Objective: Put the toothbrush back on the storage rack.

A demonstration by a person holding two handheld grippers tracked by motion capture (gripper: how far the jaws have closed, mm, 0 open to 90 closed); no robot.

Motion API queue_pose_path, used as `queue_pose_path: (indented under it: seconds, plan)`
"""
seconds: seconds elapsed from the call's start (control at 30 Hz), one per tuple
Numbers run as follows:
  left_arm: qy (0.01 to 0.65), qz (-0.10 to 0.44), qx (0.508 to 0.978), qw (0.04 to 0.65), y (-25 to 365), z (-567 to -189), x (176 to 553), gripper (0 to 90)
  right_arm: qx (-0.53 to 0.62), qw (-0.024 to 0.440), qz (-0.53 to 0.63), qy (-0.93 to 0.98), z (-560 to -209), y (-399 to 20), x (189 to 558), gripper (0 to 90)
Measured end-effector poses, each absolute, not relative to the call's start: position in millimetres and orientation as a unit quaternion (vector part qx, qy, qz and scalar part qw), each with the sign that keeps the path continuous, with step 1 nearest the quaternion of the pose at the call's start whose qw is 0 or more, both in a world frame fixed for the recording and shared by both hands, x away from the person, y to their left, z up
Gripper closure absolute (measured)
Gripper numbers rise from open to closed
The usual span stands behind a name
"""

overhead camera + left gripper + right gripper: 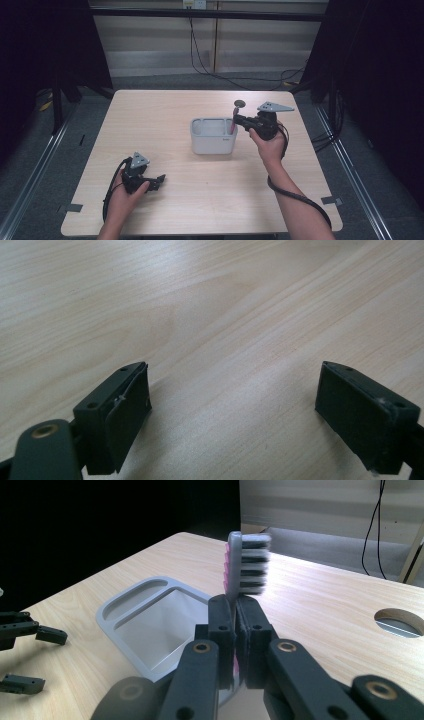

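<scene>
The right claw (235, 630) is clamped on a pink-handled toothbrush with grey and white bristles (247, 562), gripping its neck just below the head so that the bristles stand above the jaws. It holds the brush upright at the right-hand edge of a pale grey plastic holder with two compartments (212, 136), which stands near the middle of the light wooden tabletop (165, 115). The left claw (232, 405) rests low over the bare wood near the front left, its jaws wide apart with nothing between them.
</scene>
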State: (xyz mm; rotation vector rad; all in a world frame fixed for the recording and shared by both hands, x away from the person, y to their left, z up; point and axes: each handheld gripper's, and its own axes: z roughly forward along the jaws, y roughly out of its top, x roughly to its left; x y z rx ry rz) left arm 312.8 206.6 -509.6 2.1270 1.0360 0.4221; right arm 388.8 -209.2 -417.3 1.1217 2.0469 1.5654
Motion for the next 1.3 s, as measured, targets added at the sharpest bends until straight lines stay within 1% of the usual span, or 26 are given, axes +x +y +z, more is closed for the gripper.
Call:
queue_pose_path:
  seconds: [0.27,0.43,0.67,0.8,1.07,1.3]
  plan:
    - [0.401,0.164,0.826,0.36,206.7,-509.5,312.9,13.9,0.392,0.166,0.545,0.722,-417.8,-209.1,387.6,85.6]
    - [0.402,0.164,0.825,0.361,206.6,-509.6,312.8,13.8,0.391,0.17,0.542,0.724,-419.0,-209.3,386.8,83.3]
    - [0.402,0.164,0.825,0.361,206.6,-509.6,312.8,13.9,0.394,0.18,0.541,0.721,-418.5,-211.2,385.4,77.3]
    - [0.401,0.164,0.826,0.36,206.7,-509.5,312.8,13.9,0.397,0.188,0.538,0.719,-417.6,-212.8,384.4,71.0]
    - [0.401,0.164,0.826,0.36,206.8,-509.5,312.8,13.8,0.404,0.193,0.533,0.718,-416.6,-214.7,383.4,52.7]
    - [0.402,0.164,0.826,0.361,206.6,-509.6,312.8,13.8,0.4,0.194,0.53,0.722,-417.1,-214.8,383.0,42.7]
